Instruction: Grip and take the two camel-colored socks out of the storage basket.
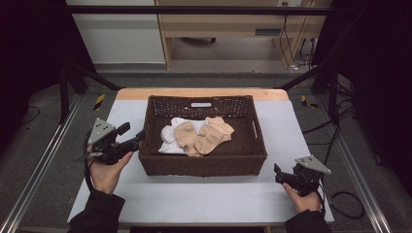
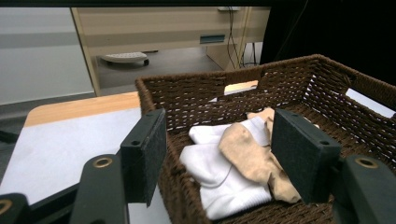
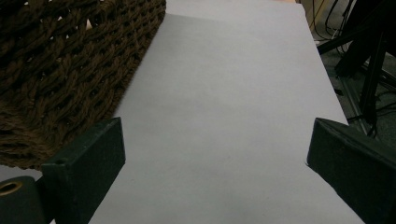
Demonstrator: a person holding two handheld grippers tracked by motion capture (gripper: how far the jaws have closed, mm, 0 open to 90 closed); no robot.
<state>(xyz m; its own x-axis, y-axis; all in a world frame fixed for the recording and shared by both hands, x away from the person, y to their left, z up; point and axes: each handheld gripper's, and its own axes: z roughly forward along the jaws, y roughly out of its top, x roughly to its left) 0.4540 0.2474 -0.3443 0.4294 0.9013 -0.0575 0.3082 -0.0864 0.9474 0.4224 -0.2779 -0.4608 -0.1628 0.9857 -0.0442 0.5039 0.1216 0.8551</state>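
Hovering at the left rim of the dark brown woven rectangular basket (image 1: 202, 165), the left gripper (image 1: 137, 137) has its jaws spread with nothing between them, pointing toward the socks inside. White cotton socks (image 2: 219, 179) and beige socks (image 2: 247, 156) lie heaped together on the basket floor, the beige ones partly over the white. The right gripper (image 1: 278, 174) rests on the pale grey bench (image 3: 224, 107) near the basket's front right corner, jaws spread wide and empty.
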